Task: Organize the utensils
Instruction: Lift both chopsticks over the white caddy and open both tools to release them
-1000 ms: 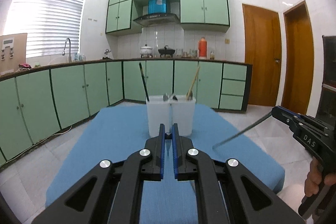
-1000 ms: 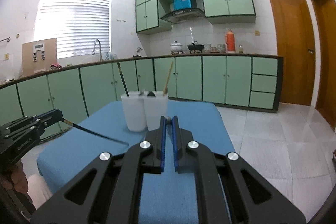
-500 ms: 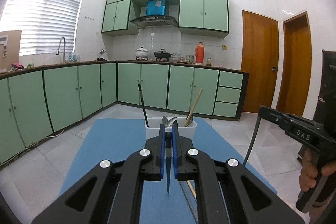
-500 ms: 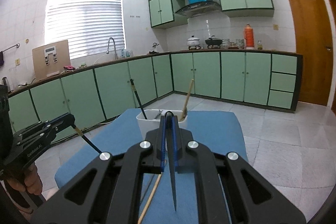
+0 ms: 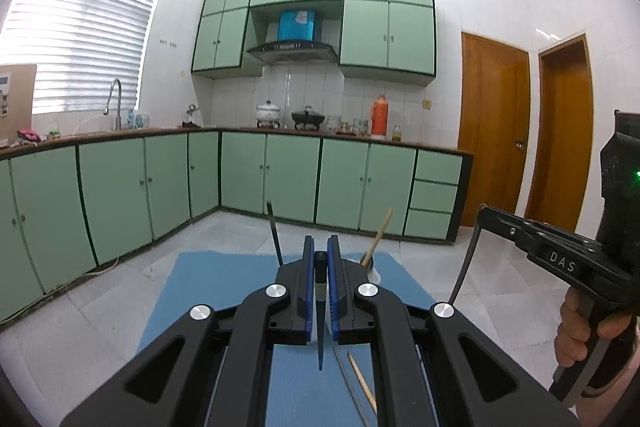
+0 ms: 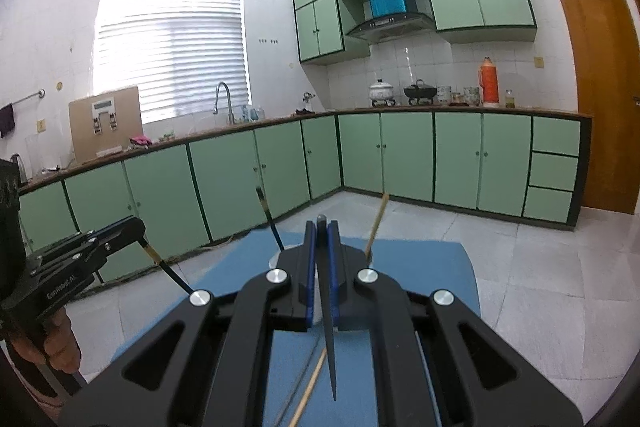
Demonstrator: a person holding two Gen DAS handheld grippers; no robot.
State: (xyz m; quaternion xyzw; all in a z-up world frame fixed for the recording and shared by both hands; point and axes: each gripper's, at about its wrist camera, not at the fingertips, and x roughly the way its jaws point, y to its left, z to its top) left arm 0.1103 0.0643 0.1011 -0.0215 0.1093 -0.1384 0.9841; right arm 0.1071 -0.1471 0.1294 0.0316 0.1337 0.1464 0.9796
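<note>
The blue surface (image 5: 224, 291) reaches away toward the green cabinets (image 5: 120, 187), and most of its middle is hidden behind the tool bodies. Near its far edge stand the white cups (image 5: 372, 273), of which only a sliver shows beside each set of tongs; a black chopstick (image 5: 274, 231) and a wooden chopstick (image 5: 381, 231) stick up out of them, leaning apart.

The left tongs (image 5: 319, 259) are clamped narrow on a dark chopstick (image 5: 320, 327) that hangs point-down between the blue pads (image 5: 307, 291). The right tongs (image 6: 322, 243) are likewise pinched tight on a dark chopstick (image 6: 329, 339), its tip pointing down over the surface. A hand (image 5: 580, 331) grips the right tool at the right edge of the left view.

On the near part of the surface lies a loose wooden chopstick (image 5: 362, 383), with what may be a thin grey one (image 5: 348, 379) beside it.
</note>
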